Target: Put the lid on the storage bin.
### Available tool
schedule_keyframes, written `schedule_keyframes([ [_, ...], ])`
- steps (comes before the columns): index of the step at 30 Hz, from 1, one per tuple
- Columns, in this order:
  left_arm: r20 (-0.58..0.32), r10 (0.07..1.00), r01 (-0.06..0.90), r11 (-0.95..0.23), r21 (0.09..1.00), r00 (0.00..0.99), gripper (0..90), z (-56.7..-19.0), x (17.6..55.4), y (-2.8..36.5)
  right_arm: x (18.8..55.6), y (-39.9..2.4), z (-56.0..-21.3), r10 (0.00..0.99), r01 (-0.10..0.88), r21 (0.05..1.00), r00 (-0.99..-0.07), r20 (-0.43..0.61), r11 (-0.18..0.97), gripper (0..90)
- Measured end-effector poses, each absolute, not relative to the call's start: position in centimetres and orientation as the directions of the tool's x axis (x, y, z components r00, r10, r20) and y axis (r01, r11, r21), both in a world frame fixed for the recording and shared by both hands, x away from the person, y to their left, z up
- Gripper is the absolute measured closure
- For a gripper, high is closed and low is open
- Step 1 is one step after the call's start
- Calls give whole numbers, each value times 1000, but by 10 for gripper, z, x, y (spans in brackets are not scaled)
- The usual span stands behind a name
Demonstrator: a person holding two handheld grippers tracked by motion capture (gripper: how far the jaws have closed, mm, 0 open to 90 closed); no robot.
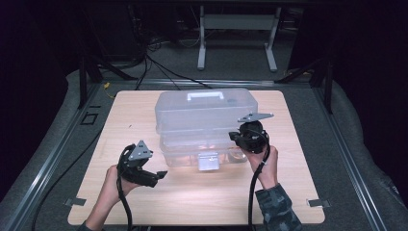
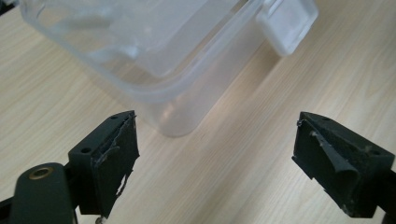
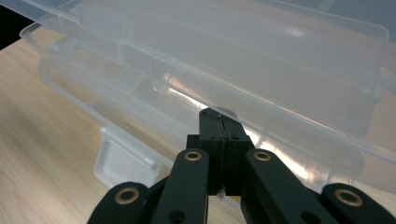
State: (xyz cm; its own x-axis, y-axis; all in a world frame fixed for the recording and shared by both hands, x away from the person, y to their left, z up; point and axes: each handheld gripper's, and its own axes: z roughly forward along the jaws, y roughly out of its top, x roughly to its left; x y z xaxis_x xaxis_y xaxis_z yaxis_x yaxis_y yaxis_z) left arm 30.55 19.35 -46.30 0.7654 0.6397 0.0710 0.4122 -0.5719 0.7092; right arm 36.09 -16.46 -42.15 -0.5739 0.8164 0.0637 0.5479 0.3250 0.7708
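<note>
Clear plastic storage box point(image 1: 204, 122) sits mid-bench on the wooden bench point(image 1: 144, 207), carry handle point(image 1: 206, 95) on top toward the far side, front latch point(image 1: 208, 161) hanging down on the near side facing the person. Lid looks raised a bit at the front: in the right gripper view the upper shell point(image 3: 261, 51) stands off from the lower tray point(image 3: 116, 93), divider compartments visible through it, contents unclear. Right gripper point(image 1: 250, 137) is up against the box's front right, fingers clenched tight together with nothing between them, tip pushed in under the lid edge point(image 3: 219, 116) from what the right gripper view shows; whether it really touches the plastic I can't tell for sure. Left gripper point(image 1: 156, 175) is near the box's front left corner, apart from it, low over the bench; its fingers point(image 2: 116, 158) are released and spread wide, nothing between them, box corner point(image 2: 173, 116) just ahead and the latch point(image 2: 285, 23) farther off in the left gripper view. Judgement: work in hand is opening the box. Latch appears already undone and the lid cracked open, so the unlocking part looks done. Left to do: swing the lid fully up and back, probably the right tip levering and the left free to steady the base or catch the lid edge.
</note>
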Motion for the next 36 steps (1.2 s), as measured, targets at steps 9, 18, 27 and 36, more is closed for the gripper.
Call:
schedule_keyframes([
  [9,35,667,460,-549,698,744,118,-482,316,200,354,-167,-429,821,565,758,-566,68,327,900],
  [18,33,691,483,-537,692,722,88,-491,324,203,351,-166,-449,813,611,704,-576,83,361,900],
  [27,42,706,491,-533,689,707,80,-495,323,207,343,-168,-467,808,638,662,-583,81,394,887],
  [36,55,751,532,-515,672,658,73,-513,318,225,317,-195,-486,846,648,665,-531,43,373,833],
])
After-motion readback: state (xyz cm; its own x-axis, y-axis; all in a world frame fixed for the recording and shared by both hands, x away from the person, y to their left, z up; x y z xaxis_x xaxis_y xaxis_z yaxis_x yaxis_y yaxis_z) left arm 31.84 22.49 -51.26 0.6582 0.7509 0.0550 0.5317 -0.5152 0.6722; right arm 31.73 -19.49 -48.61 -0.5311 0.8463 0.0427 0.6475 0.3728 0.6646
